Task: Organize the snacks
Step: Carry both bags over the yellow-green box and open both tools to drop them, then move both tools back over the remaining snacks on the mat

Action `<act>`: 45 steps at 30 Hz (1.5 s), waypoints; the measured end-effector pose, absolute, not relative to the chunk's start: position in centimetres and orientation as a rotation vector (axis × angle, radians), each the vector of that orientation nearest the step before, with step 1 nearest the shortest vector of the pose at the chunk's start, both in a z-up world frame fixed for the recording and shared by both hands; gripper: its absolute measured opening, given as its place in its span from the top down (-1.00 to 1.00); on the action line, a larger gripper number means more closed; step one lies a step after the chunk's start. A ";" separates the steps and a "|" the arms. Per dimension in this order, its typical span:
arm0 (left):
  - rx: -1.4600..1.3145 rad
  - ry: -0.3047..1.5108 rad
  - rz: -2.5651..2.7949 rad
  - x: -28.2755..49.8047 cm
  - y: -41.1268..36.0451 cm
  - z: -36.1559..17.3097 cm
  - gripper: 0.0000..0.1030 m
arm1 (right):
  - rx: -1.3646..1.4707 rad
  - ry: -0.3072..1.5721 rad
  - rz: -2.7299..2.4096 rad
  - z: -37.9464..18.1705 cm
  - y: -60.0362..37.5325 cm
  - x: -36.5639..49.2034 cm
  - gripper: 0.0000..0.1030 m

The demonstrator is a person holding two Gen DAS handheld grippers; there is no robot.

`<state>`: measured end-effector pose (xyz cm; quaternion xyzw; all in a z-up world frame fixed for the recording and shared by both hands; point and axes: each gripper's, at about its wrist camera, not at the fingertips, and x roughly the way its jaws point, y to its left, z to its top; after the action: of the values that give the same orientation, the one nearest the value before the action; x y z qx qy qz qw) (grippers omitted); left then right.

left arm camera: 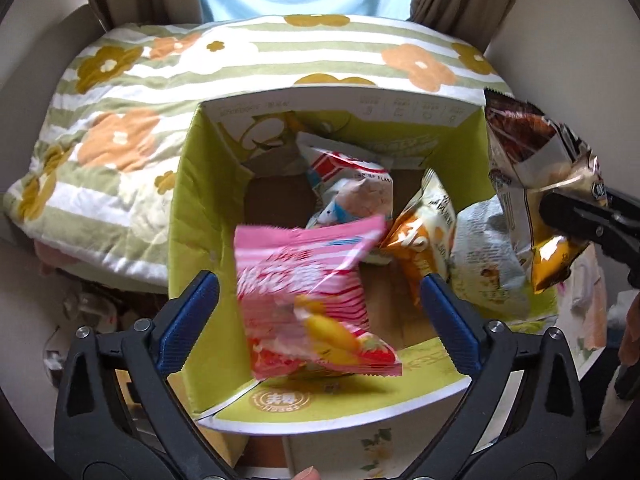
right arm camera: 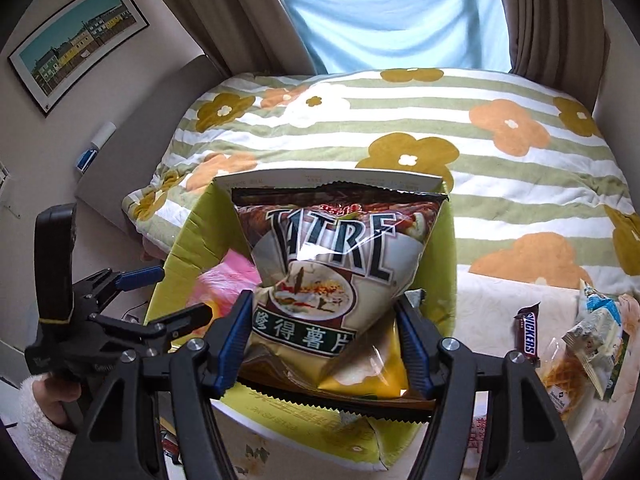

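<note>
A green cardboard box (left arm camera: 180, 208) stands open by the bed and holds several snack packets. A pink snack packet (left arm camera: 312, 300), blurred, is in the air over the box opening between my left gripper's (left arm camera: 320, 304) open fingers, which do not touch it. My right gripper (right arm camera: 328, 340) is shut on a brown and yellow chip bag (right arm camera: 332, 264) and holds it above the box (right arm camera: 180, 240). In the left wrist view the chip bag (left arm camera: 532, 184) hangs at the box's right edge, pinched by the right gripper (left arm camera: 576, 216). The left gripper (right arm camera: 176, 296) shows at left in the right wrist view.
A flowered striped quilt (right arm camera: 520, 200) covers the bed behind the box. A Snickers bar (right arm camera: 528, 332) and several other wrapped snacks (right arm camera: 592, 328) lie on a surface to the right of the box. Curtains and a framed picture (right arm camera: 76, 44) are behind.
</note>
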<state>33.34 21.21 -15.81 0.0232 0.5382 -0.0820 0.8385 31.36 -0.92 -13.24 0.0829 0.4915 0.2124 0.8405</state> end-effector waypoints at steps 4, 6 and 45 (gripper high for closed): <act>0.036 1.132 -0.119 32.1 21.6 -16.0 -0.94 | 0.132 1.051 0.484 -13.5 0.6 31.5 -0.23; 0.027 1.116 -0.098 31.3 21.7 -15.6 -0.94 | 0.117 1.061 0.506 -13.7 1.3 31.5 -0.23; 0.047 1.046 -0.204 26.1 18.5 -12.6 -0.94 | -0.014 0.943 0.300 -11.6 -1.5 25.0 -0.98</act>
<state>26.11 18.45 -12.57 0.0223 0.4984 -0.0973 0.8612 25.01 -1.47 -11.56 -0.0066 0.4527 0.1442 0.8799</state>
